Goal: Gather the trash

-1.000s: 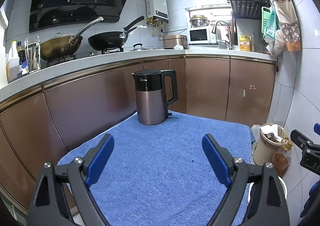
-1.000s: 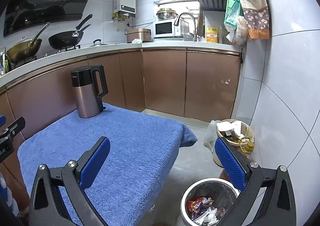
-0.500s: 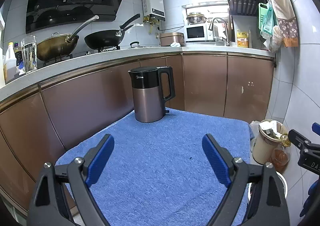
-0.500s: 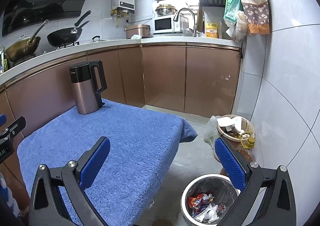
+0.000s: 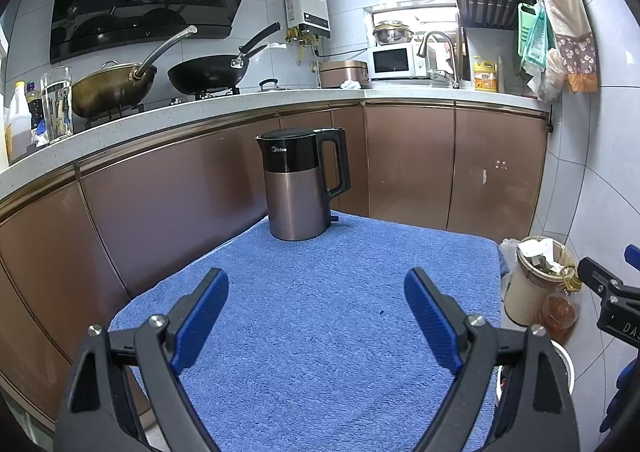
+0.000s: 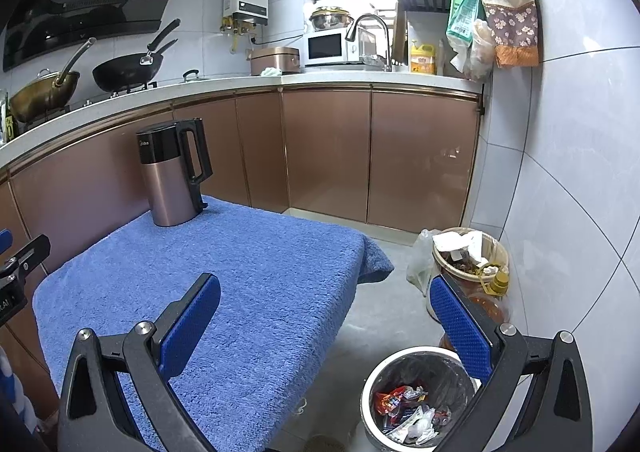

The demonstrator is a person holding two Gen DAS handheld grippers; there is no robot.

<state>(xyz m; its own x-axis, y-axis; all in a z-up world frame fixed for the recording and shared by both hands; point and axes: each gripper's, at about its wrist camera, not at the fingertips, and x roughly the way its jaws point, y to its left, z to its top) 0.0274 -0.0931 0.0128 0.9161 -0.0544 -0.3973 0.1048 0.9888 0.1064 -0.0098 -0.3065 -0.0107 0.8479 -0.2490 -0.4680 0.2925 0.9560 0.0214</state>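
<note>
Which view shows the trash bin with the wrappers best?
The right wrist view: the trash bin sits on the floor beside the blue towel, its wrappers visible inside. The left wrist view shows only a sliver of its white rim.

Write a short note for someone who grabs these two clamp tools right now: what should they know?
Left gripper: open, empty, over the blue towel-covered table.
Right gripper: open, empty, at the table's right edge.
Black-lined round trash bin on the floor holds crumpled wrappers.
Only a brown and black electric kettle stands on the towel; no loose trash shows there.
Done: collecting looks complete.
Left: perhaps nothing.
</note>
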